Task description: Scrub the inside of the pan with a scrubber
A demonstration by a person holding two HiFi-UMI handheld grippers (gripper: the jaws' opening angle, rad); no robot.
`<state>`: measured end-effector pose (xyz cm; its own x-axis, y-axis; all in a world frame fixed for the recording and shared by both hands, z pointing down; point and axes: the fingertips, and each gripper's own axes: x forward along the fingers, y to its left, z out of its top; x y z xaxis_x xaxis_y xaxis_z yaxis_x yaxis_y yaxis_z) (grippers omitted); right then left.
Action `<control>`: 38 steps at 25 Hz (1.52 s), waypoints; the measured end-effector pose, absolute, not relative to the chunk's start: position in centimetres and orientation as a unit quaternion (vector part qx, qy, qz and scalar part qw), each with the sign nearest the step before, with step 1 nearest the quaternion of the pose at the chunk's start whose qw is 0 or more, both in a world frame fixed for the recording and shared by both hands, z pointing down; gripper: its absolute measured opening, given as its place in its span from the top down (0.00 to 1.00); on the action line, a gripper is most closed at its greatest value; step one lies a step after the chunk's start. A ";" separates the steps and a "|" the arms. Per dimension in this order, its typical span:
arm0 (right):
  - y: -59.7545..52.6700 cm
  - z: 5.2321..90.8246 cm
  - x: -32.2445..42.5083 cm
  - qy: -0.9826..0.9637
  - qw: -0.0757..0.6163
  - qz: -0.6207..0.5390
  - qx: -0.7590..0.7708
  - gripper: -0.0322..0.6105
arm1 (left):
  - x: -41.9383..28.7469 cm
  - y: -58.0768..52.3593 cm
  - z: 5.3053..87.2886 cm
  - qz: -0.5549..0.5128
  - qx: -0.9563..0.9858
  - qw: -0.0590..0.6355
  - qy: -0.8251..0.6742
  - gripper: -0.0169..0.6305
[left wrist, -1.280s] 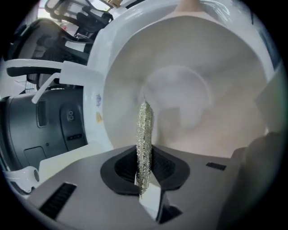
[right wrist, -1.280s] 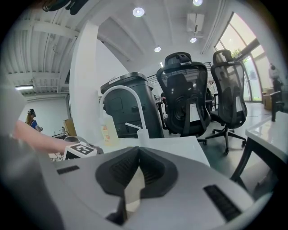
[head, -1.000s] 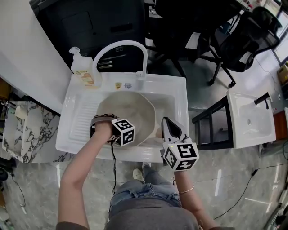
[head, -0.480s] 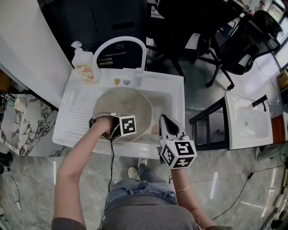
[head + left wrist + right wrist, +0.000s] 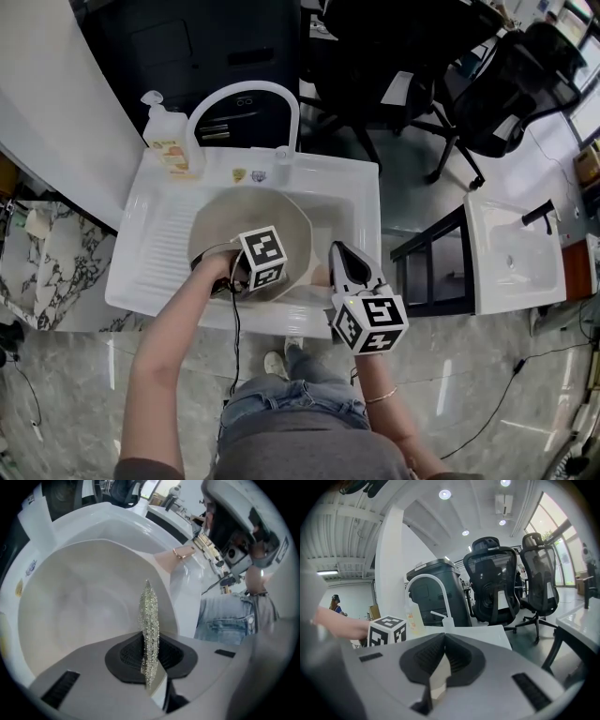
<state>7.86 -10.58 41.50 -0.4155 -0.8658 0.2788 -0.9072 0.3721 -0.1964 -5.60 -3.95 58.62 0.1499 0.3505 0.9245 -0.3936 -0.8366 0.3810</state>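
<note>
We're at the white sink (image 5: 364, 192) set in the worktop, and the pale pan (image 5: 246, 217) sits down in the basin, filling most of it. The left gripper (image 5: 149, 654) is reaching into the pan with its jaws pinched tight on a steel-wool scrubber (image 5: 148, 613), the flattened wad sticking out past the jaw tips toward the pan's inner wall. Whether the wool is pressing on the surface I can't tell. Over on the right edge, the right gripper (image 5: 442, 649) has its jaws closed together, and from the left gripper view it looks to be clamped on the pan's handle (image 5: 171, 560), steadying the pan. So the set-up is all done: scrubber in hand, pan braced, tool inside the bowl. I'd call this the scrubbing stage itself. The interior looks smooth and fairly clean, with faint cloudy patches and no suds or water showing, so how much has been covered is hard to judge. The far wall and the rim probably need passes yet.
</note>
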 end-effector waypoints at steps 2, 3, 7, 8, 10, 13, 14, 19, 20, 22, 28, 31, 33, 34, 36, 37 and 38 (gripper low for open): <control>-10.9 41.6 7.9 -0.825 0.066 0.161 0.537 0.93 | -4.4 -4.2 58.6 0.621 0.717 0.315 -0.015 0.88; -11.0 41.6 7.9 -0.825 0.067 0.161 0.537 0.93 | -4.0 -4.4 58.5 0.607 0.723 0.329 -0.015 0.88; -11.7 41.5 8.2 -0.822 0.071 0.162 0.541 0.93 | -2.2 -5.2 57.8 0.553 0.746 0.371 -0.010 0.88; -11.8 41.6 8.2 -0.822 0.071 0.163 0.542 0.93 | -1.8 -5.3 57.6 0.540 0.751 0.380 -0.009 0.88; -12.1 41.7 8.4 -0.821 0.071 0.165 0.542 0.93 | -0.9 -5.7 57.2 0.513 0.761 0.396 -0.008 0.88; -12.6 41.9 8.5 -0.819 0.073 0.167 0.543 0.93 | 0.3 -6.4 56.8 0.471 0.775 0.421 -0.013 0.88; -12.8 42.0 8.5 -0.819 0.074 0.168 0.543 0.93 | 0.7 -6.7 56.7 0.457 0.778 0.431 -0.016 0.87; -13.6 42.2 8.4 -0.821 0.077 0.168 0.541 0.93 | 1.8 -8.0 56.0 0.385 0.792 0.472 -0.027 0.87; -13.8 42.2 8.4 -0.821 0.077 0.168 0.540 0.93 | 2.0 -8.3 55.7 0.370 0.795 0.481 -0.029 0.87; -14.2 42.3 8.3 -0.822 0.078 0.169 0.539 0.93 | 2.3 -9.0 55.1 0.335 0.798 0.500 -0.035 0.87; -15.0 42.3 8.1 -0.822 0.081 0.167 0.538 0.93 | 2.5 -10.3 54.1 0.258 0.804 0.533 -0.054 0.87; -15.4 42.4 8.0 -0.823 0.082 0.167 0.537 0.93 | 2.5 -10.8 53.9 0.238 0.808 0.535 -0.068 0.87; -15.6 42.3 7.8 -0.823 0.082 0.168 0.536 0.93 | 2.4 -11.2 53.8 0.227 0.811 0.533 -0.081 0.87; -15.7 42.3 7.7 -0.824 0.082 0.168 0.535 0.93 | 2.3 -11.4 53.7 0.220 0.813 0.532 -0.087 0.87; -15.8 42.2 7.5 -0.825 0.082 0.167 0.533 0.93 | 2.2 -11.7 53.6 0.204 0.816 0.532 -0.103 0.87; -15.9 42.1 7.3 -0.826 0.083 0.167 0.533 0.93 | 2.0 -11.9 53.5 0.196 0.818 0.530 -0.112 0.87; -16.0 42.1 7.2 -0.826 0.083 0.166 0.532 0.93 | 1.9 -12.1 53.4 0.186 0.820 0.527 -0.124 0.87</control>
